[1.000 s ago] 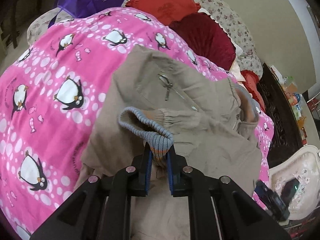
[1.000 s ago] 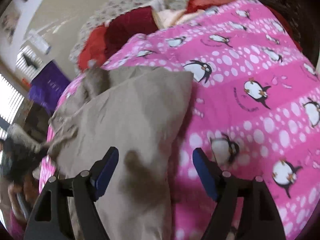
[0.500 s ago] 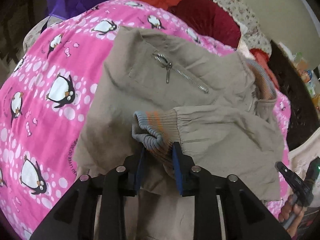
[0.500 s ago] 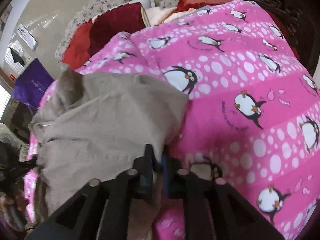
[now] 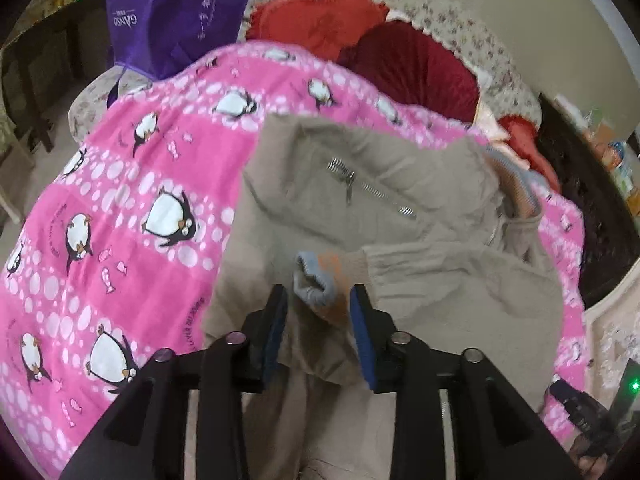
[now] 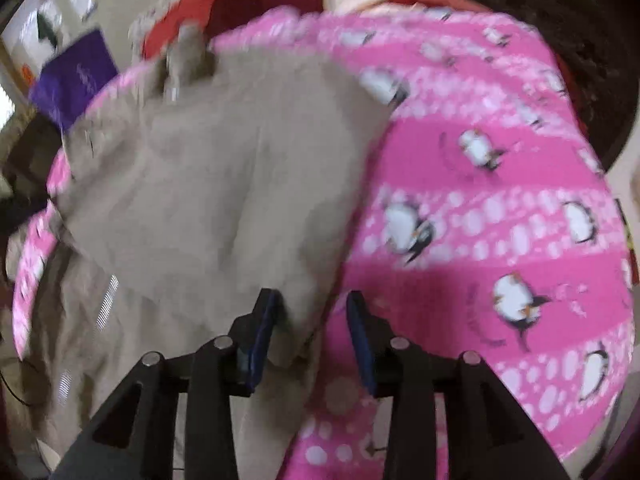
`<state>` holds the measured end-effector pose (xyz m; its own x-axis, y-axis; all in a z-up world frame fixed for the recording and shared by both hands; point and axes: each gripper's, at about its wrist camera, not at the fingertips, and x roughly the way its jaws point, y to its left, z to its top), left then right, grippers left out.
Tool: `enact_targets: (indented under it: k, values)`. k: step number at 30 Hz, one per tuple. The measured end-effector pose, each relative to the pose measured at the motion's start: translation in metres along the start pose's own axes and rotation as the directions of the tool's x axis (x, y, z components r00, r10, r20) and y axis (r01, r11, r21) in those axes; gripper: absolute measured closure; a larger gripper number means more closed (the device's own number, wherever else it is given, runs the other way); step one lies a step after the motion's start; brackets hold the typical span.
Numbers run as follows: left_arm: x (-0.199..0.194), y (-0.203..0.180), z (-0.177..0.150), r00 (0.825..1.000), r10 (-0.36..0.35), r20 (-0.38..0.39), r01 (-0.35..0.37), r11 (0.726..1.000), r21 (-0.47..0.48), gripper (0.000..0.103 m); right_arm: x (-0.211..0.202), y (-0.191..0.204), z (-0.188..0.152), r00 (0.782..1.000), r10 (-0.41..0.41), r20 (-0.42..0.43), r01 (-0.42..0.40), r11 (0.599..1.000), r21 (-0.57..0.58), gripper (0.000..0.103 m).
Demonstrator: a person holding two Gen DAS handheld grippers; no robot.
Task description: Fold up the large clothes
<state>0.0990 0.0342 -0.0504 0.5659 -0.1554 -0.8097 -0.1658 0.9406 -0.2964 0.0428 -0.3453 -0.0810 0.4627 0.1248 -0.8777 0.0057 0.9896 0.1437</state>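
Note:
A tan jacket (image 5: 420, 240) with a metal zipper lies on a pink penguin blanket (image 5: 120, 208). Its sleeve is folded across the body, ending in a ribbed grey and orange cuff (image 5: 320, 280). My left gripper (image 5: 320, 312) is open, with the cuff lying loose between the fingers. In the right wrist view the jacket (image 6: 224, 184) shows blurred, and my right gripper (image 6: 312, 316) is open over its right edge, where tan cloth meets the blanket (image 6: 480, 240).
A purple bag (image 5: 176, 12) and red cushions (image 5: 412, 68) lie at the far side on a floral sofa (image 5: 480, 40). A dark cabinet (image 5: 592, 216) stands at the right. A hand with another device (image 5: 592, 420) shows at lower right.
Both grippers opened. The left one let go of the cuff, which now rests on the jacket. The right one released the jacket's edge.

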Motion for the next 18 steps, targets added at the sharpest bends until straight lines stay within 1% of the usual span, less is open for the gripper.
enact_targets:
  k: [2, 4, 6, 8, 9, 11, 12, 13, 14, 15, 17, 18]
  values:
    - [0.000, -0.003, -0.002, 1.000, -0.018, 0.012, 0.018, 1.000, -0.001, 0.080, -0.017, 0.000, 0.010, 0.997, 0.008, 0.074, -0.009, 1.000, 0.013, 0.064]
    - [0.006, -0.007, -0.006, 1.000, -0.010, -0.006, 0.010, 1.000, 0.010, 0.080, -0.023, 0.005, 0.020, 0.992, 0.034, 0.125, -0.037, 0.999, 0.019, 0.063]
    - [0.017, -0.013, -0.011, 0.999, -0.002, -0.034, 0.003, 1.000, 0.031, 0.080, -0.015, 0.011, 0.030, 0.988, 0.058, 0.145, -0.060, 0.998, 0.012, 0.063]
    - [0.031, -0.020, -0.017, 0.998, 0.036, -0.057, -0.033, 0.997, 0.066, 0.080, -0.001, 0.019, 0.040, 0.988, 0.043, 0.152, -0.044, 0.999, 0.002, 0.063]
    - [0.037, -0.022, -0.019, 0.996, 0.049, -0.070, -0.043, 0.996, 0.077, 0.080, 0.009, 0.022, 0.047, 0.988, 0.019, 0.154, -0.018, 1.000, -0.012, 0.063]
    - [0.051, -0.022, -0.021, 0.992, 0.077, -0.104, -0.068, 0.994, 0.090, 0.080, 0.035, 0.020, 0.057, 0.992, -0.051, 0.117, 0.052, 0.999, -0.005, 0.063]
    - [0.054, -0.022, -0.023, 0.991, 0.081, -0.106, -0.071, 0.993, 0.095, 0.080, 0.050, 0.014, 0.063, 0.991, -0.098, 0.094, 0.097, 0.995, 0.014, 0.063]
    - [0.056, -0.022, -0.024, 0.991, 0.088, -0.104, -0.077, 0.991, 0.109, 0.080, 0.059, 0.011, 0.070, 0.990, -0.119, 0.080, 0.117, 0.993, 0.028, 0.063]
    - [0.054, -0.022, -0.024, 0.991, 0.092, -0.099, -0.080, 0.990, 0.118, 0.080, 0.065, 0.004, 0.072, 0.990, -0.128, 0.061, 0.125, 0.991, 0.048, 0.063]
    - [0.053, -0.022, -0.025, 0.991, 0.093, -0.095, -0.082, 0.989, 0.121, 0.080, 0.063, 0.001, 0.071, 0.992, -0.115, 0.056, 0.111, 0.992, 0.067, 0.063]
    - [0.046, -0.020, -0.025, 0.993, 0.091, -0.081, -0.080, 0.989, 0.122, 0.080, 0.047, 0.002, 0.065, 0.994, -0.076, 0.075, 0.071, 0.995, 0.066, 0.063]
    - [0.043, -0.019, -0.026, 0.993, 0.094, -0.076, -0.084, 0.989, 0.125, 0.080, 0.035, 0.004, 0.058, 0.995, -0.048, 0.084, 0.044, 0.998, 0.048, 0.060]
